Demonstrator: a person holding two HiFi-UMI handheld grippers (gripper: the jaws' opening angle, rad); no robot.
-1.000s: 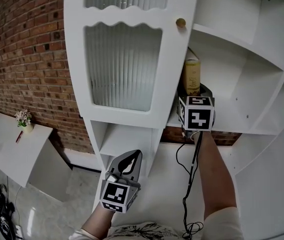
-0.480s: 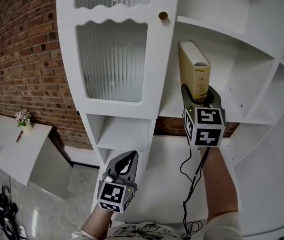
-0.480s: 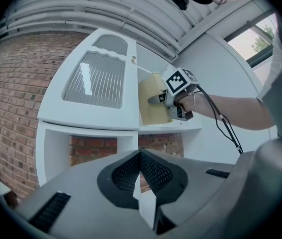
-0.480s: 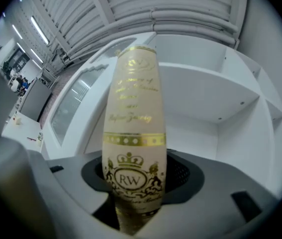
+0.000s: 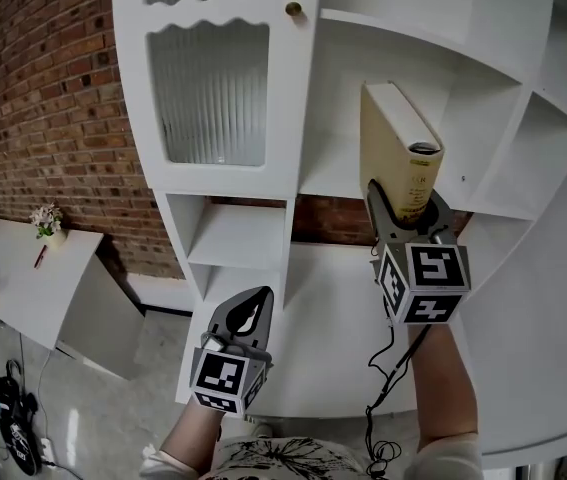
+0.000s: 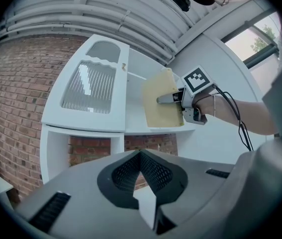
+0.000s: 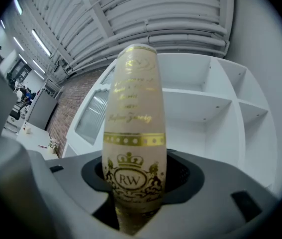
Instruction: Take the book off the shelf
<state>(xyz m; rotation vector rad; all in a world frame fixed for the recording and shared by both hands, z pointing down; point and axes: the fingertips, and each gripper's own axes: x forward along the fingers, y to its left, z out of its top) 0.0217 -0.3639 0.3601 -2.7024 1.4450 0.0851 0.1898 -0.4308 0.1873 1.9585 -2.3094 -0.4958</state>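
A cream-yellow book (image 5: pixel 398 158) with gold lettering on its spine (image 7: pixel 133 133) stands upright between the jaws of my right gripper (image 5: pixel 403 206), which is shut on its lower end. The book is held in the air in front of the white shelf unit (image 5: pixel 343 183), clear of the shelf board. In the left gripper view the book (image 6: pixel 161 107) and the right gripper (image 6: pixel 174 97) show against the open shelves. My left gripper (image 5: pixel 254 306) hangs lower and to the left, its fingertips together, holding nothing.
A cabinet door with ribbed glass (image 5: pixel 208 93) and a brass knob (image 5: pixel 292 9) stands left of the open shelves. A brick wall (image 5: pixel 43 118) lies behind. A white table (image 5: pixel 23 288) with a small flower pot (image 5: pixel 45 218) is at lower left. A black cable (image 5: pixel 388 378) trails from the right gripper.
My right gripper has drawn the book out of the shelf, toward me and to the right; more of the book shows. The left gripper has barely moved.
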